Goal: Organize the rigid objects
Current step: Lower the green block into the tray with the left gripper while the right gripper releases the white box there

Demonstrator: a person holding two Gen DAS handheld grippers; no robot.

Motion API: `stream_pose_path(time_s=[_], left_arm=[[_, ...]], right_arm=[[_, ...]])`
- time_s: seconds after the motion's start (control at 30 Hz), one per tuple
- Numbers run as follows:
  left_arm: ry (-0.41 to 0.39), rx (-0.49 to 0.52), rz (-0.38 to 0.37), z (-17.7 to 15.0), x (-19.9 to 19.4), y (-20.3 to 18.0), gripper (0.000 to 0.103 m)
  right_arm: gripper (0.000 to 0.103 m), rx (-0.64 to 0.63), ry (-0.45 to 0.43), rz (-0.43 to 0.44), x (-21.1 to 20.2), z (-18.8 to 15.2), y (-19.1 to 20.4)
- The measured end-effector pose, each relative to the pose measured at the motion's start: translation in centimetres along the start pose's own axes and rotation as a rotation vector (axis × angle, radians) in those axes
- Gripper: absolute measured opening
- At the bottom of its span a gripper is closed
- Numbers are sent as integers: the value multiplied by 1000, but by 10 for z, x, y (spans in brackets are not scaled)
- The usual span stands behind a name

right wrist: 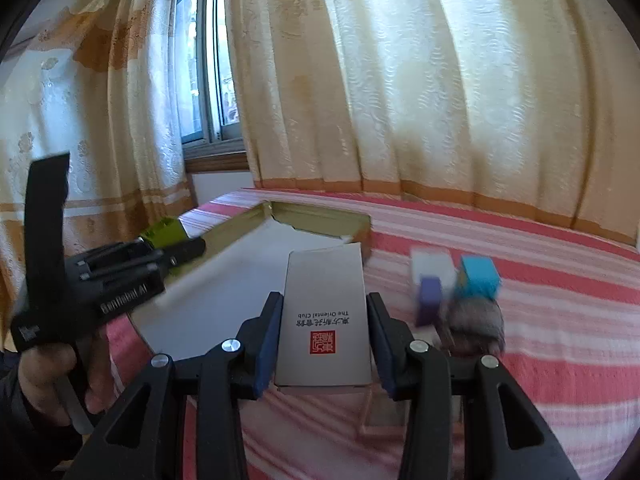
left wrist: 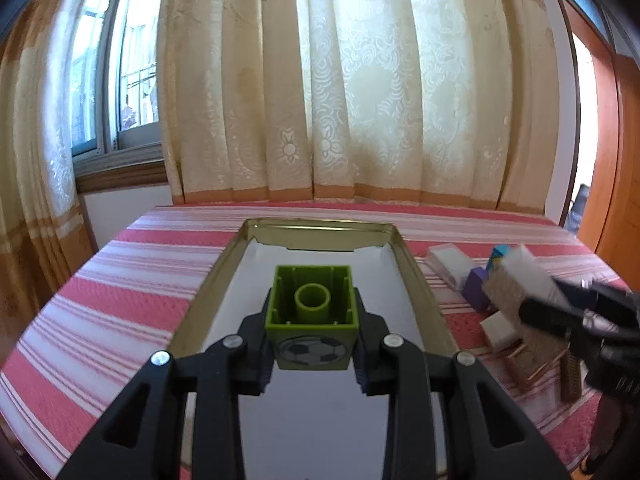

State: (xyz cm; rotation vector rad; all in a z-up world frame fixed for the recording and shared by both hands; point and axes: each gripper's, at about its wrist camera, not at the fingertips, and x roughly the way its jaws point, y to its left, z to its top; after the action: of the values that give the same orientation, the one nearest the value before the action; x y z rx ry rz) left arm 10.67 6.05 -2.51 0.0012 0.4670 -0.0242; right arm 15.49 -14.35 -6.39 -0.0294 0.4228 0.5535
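Left claw (left wrist: 312, 330) pinching a green toy block (left wrist: 313, 312) by its 2 side walls, held above the tray (left wrist: 416, 276). Right claw (right wrist: 325, 336) pinching a flat grey box (right wrist: 325, 320) along its 2 long sides, raised above the near right corner of the tray.

Green toy block: square, hollow, open underside turned up and away with 1 round tube inside, a black-and-white football picture on the near face. Grey box: long, thin, plain apart from its print.

Tray: shallow, gold metal rim, white lining torn along the far edge, floor bare, lying lengthwise in the middle of the bed (left wrist: 120, 304) with its far edge short of the bed's far edge. Wide striped pink-and-white cover free on the tray's left side. Just off the tray's right edge, crowded: white block (right wrist: 434, 266), blue block (right wrist: 480, 278), purple block (right wrist: 430, 300), and a blurred brown object (right wrist: 476, 324) too smeared to identify. Curtains (left wrist: 360, 80) hanging close behind the bed's far edge.

Readable on the grey box, upside down: "The Oriental Club", Chinese characters, 1 red seal. On the left claw's body in the right wrist view: "GenRobot AI".
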Motion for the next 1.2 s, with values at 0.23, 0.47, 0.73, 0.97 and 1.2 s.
stream_pose_path(time_s=[0.23, 0.47, 0.73, 0.97, 1.2], left_arm=[[119, 53, 34, 29, 38, 13, 30], [276, -6, 14, 51, 82, 40, 30], [362, 5, 9, 56, 110, 42, 30], [391, 22, 32, 59, 127, 39, 35], [337, -15, 52, 62, 104, 46, 70]], right_arm=[[44, -34, 74, 38, 49, 52, 13], [44, -53, 165, 19, 107, 68, 22], [44, -54, 246, 6, 153, 66, 22], [46, -58, 288, -4, 173, 64, 22], [73, -60, 260, 16, 154, 66, 20]])
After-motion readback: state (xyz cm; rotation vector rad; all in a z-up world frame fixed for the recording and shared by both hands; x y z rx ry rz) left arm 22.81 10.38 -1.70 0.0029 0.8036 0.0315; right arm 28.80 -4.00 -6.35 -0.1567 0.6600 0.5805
